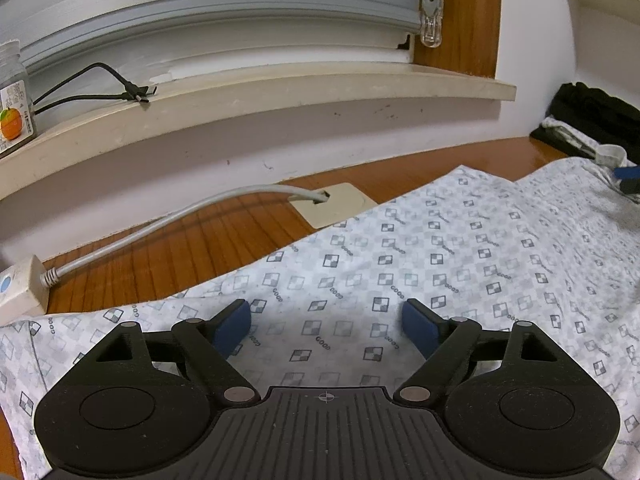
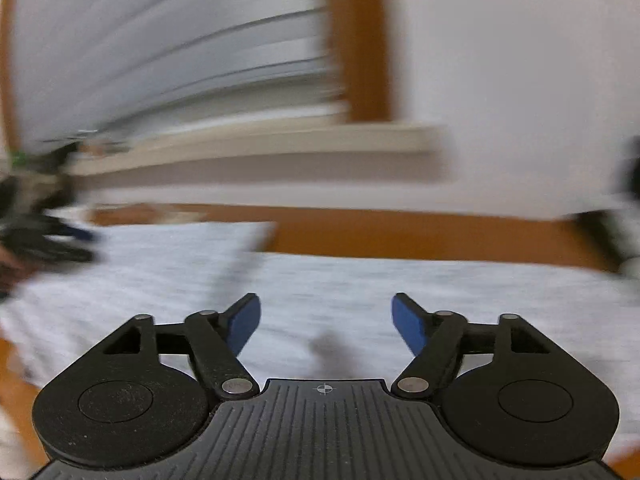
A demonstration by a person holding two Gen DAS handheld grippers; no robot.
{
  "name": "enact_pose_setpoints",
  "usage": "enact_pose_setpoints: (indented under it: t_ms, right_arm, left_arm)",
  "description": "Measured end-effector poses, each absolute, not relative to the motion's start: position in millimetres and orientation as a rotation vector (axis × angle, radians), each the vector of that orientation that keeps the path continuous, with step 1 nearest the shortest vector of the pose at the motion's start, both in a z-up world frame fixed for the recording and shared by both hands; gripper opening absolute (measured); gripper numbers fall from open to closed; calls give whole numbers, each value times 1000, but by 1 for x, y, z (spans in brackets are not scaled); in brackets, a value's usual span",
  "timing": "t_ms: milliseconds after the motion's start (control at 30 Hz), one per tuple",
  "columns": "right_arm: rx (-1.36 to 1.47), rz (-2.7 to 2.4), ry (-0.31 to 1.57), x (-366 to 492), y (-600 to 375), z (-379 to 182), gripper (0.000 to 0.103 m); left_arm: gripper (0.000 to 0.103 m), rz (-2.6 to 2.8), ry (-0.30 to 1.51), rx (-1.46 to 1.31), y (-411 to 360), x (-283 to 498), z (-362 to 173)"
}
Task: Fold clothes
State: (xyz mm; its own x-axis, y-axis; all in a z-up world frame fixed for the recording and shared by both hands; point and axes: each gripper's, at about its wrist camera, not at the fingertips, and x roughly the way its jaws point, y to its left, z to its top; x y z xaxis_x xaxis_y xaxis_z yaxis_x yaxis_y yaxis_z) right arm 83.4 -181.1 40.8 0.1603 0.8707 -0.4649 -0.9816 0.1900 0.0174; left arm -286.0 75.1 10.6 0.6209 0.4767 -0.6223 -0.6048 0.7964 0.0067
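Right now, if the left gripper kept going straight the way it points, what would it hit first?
Most likely the patterned white garment spread under the open left gripper; the wooden tabletop lies beyond, though depth is unclear.

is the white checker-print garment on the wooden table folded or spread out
Mostly spread out: the white checker-print garment lies flat across the wooden table, one straight edge showing. Whether it is doubled over cannot be told.

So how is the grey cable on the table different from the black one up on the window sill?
The grey cable is thick and pale; the black cable is thin and dark. The grey cable lies on the wooden table, running from a white box into a beige plate; the black cable rests on the sill with its plug end loose. Both show only in the left wrist view.
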Motion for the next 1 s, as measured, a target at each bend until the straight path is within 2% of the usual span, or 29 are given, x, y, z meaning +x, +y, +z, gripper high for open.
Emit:
enact_pose_setpoints:
  t_ms: [133,233,600,800,900,1000]
  right_arm:
    - [-382,1041,357,144,-213,38,74]
    - [-307,1030,406,171,-233,36,74]
    - [-395,1047,432,162,-213,7,74]
    - [-346,1041,456,172,-216,6,74]
    - [-325,1048,462,174,-219,5,72]
    - [-304,1049,469,176,-220,5,65]
  left_arm:
    - [86,624,651,-212,76,-286,10]
    - [86,625,652,-210,76,-286,11]
    - [87,630,654,-208,74,-286,11]
    - [87,628,654,-211,74,-287,11]
    - [87,628,655,-213,74,-287,12]
    - [87,626,655,-215,75,-287,12]
